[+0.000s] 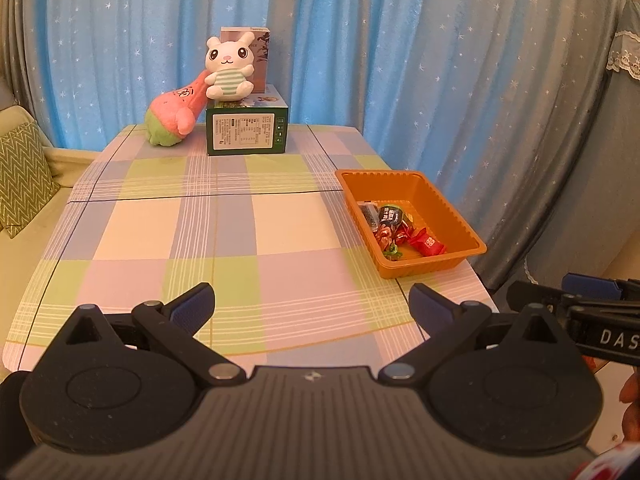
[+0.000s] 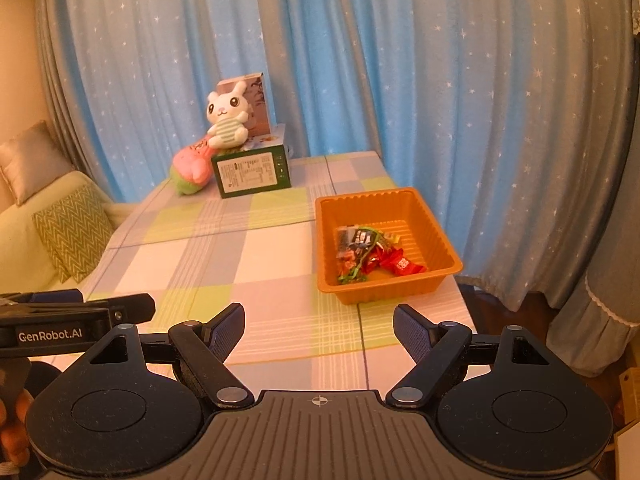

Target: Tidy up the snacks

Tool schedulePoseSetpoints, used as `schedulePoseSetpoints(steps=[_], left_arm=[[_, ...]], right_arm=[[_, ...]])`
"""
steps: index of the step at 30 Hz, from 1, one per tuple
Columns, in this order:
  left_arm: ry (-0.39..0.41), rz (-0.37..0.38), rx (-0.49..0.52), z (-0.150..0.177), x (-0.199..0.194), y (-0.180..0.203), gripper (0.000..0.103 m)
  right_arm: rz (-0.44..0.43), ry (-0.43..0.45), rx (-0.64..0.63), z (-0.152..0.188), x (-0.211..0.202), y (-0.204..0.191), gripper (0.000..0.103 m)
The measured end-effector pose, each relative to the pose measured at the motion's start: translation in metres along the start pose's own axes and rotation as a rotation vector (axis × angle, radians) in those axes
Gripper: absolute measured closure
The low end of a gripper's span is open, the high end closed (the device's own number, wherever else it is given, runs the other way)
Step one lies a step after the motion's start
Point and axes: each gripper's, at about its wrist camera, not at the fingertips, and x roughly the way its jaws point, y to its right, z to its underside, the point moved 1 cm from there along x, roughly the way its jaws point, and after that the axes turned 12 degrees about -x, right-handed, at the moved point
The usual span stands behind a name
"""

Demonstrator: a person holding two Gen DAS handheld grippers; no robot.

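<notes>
An orange plastic tray (image 1: pixel 468 226) stands at the right side of the checked table; it also shows in the right wrist view (image 2: pixel 440 240). Several wrapped snacks (image 1: pixel 400 228) lie in it, among them a red packet (image 2: pixel 402 262) and dark packets (image 2: pixel 358 238). My left gripper (image 1: pixel 312 304) is open and empty, above the table's near edge, left of the tray. My right gripper (image 2: pixel 319 326) is open and empty, just in front of the tray. Each gripper shows at the edge of the other's view.
A green box (image 1: pixel 247 128) stands at the table's far end with a white rabbit plush (image 1: pixel 228 68) on it, a taller box (image 1: pixel 260 46) behind and a pink-green plush (image 1: pixel 174 116) beside. A sofa with a patterned cushion (image 1: pixel 22 184) lies left. Blue curtains hang behind.
</notes>
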Motion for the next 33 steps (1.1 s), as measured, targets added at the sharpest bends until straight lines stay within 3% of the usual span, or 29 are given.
schedulePoseSetpoints(steps=[33], left_arm=[[0.006, 0.004, 0.029, 0.0014, 0.0033, 0.0062, 0.001]], right_arm=[[0.014, -0.006, 0.024, 0.0017, 0.0035, 0.0054, 0.022]])
